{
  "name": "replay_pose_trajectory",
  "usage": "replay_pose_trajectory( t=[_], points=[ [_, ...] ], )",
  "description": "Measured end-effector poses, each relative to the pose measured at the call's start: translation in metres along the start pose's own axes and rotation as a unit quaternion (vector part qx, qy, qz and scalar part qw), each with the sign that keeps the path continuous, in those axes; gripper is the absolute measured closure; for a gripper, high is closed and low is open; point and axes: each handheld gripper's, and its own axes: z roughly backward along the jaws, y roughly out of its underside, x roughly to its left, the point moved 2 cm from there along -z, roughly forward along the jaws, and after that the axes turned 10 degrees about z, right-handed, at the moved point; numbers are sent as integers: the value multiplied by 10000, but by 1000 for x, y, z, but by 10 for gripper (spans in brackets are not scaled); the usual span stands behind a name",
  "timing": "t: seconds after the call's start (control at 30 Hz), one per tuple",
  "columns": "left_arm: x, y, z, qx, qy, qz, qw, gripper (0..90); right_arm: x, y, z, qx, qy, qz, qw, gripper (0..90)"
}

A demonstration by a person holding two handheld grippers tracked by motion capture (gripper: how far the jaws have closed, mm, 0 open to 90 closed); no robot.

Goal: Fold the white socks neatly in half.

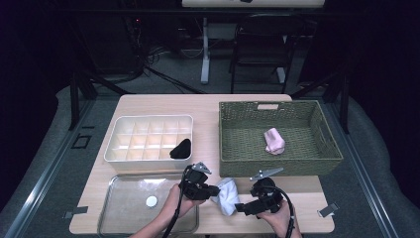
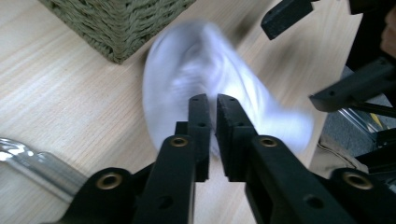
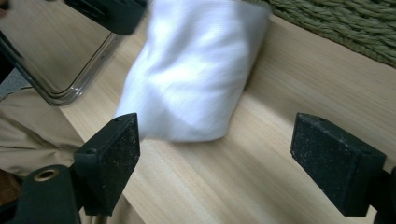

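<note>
At the near edge of the counter (image 1: 148, 106), my left gripper (image 1: 214, 190) has its fingers (image 2: 200, 122) pressed together on a fold of the white cloth bundle (image 1: 227, 196), which lies just in front of the woven basket (image 1: 329, 157). My right gripper (image 1: 241, 208) sits beside the bundle, its fingers (image 3: 112, 154) spread wide and clear of the fabric. A clear tray (image 1: 110, 195) lies to the left.

A recording lab is suggested by black curtains hung around the wooden table (image 1: 148, 106), cables strewn on the floor behind it, and a folding chair (image 1: 261, 47) beyond it.
</note>
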Motion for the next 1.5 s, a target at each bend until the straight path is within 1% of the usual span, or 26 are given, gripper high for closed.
replay_pose_trajectory(
  t=[0.03, 0.1, 0.13, 0.17, 0.23, 0.27, 0.33, 0.4, 0.43, 0.47, 0.5, 0.53, 0.6, 0.63, 0.7, 0.77, 0.87, 0.97, 1.03, 1.07, 1.17, 1.27, 1.33, 1.43, 1.47, 1.5],
  points=[
    [0, 0, 0, 54, -33, -26, 10000, 849, -1, 0, 0, -21, 16, -17, 10000, 152],
    [4, 1, -2, 66, -14, 76, 9999, 805, -2, 1, -2, 52, 26, -41, 10000, 161],
    [6, 2, -4, 85, -7, 137, 9999, 795, -3, 1, -4, 87, 94, -37, 9999, 183],
    [8, 1, -5, 80, 18, 225, 9997, 768, -3, 1, -5, 50, 136, -64, 9999, 240],
    [11, 0, -3, 63, 66, 312, 9995, 724, -2, -1, -6, 12, -28, -68, 10000, 255],
    [11, -1, 0, 26, 61, 329, 9994, 699, -1, -2, -5, -39, 28, -78, 10000, 291],
    [12, -4, 5, -53, 67, 387, 9992, 586, 0, -5, -6, -183, 113, -126, 9997, 336],
    [14, -8, 6, -116, 108, 441, 9989, 530, 2, -7, -11, -97, 110, -102, 9998, 360],
    [14, -9, 5, -97, 116, 462, 9988, 482, 5, -9, -17, -68, 196, -118, 9997, 416],
    [13, -10, 1, -83, 34, 480, 9988, 459, 6, -10, -21, 5, 218, -97, 9997, 416],
    [12, -10, -2, -55, 52, 470, 9989, 437, 8, -12, -27, 56, 253, -107, 9996, 430],
    [12, -10, -6, -16, 47, 449, 9990, 411, 9, -14, -31, 150, 254, -66, 9995, 472],
    [12, -11, -15, 46, 22, 451, 9990, 399, 10, -15, -33, 135, 253, -117, 9995, 483],
    [13, -11, -20, 111, 31, 484, 9988, 387, 10, -15, -34, 119, 229, -97, 9996, 515],
    [15, -9, -26, 183, 15, 498, 9986, 370, 12, -14, -36, 128, 250, -97, 9996, 538],
    [18, -8, -29, 228, 21, 575, 9981, 363, 14, -13, -37, 131, 226, -13, 9997, 575],
    [20, -8, -31, 267, 20, 582, 9979, 351, 15, -13, -37, 102, 224, 18, 9997, 595],
    [24, -6, -34, 333, 164, 705, 9968, 337, 17, -13, -39, 36, 260, 101, 9996, 618],
    [27, -6, -37, 388, 293, 787, 9957, 334, 19, -13, -39, 69, 287, 199, 9994, 634],
    [28, -5, -37, 356, 351, 821, 9954, 335, 19, -13, -39, 97, 303, 249, 9992, 637],
    [28, -5, -38, 378, 424, 803, 9952, 354, 21, -13, -40, 20, 296, 284, 9992, 648],
    [27, -5, -39, 422, 511, 767, 9948, 389, 20, -14, -40, 65, 288, 361, 9989, 650],
    [28, -4, -40, 456, 725, 861, 9926, 439, 19, -14, -39, 137, 296, 420, 9986, 650],
    [30, -3, -41, 484, 872, 960, 9904, 502, 22, -14, -40, 95, 281, 403, 9987, 648],
    [31, -2, -41, 470, 917, 999, 9896, 515, 21, -15, -39, 174, 340, 463, 9982, 648],
    [31, -1, -42, 491, 949, 1015, 9891, 561, 22, -15, -40, 124, 338, 453, 9983, 645]
  ],
)
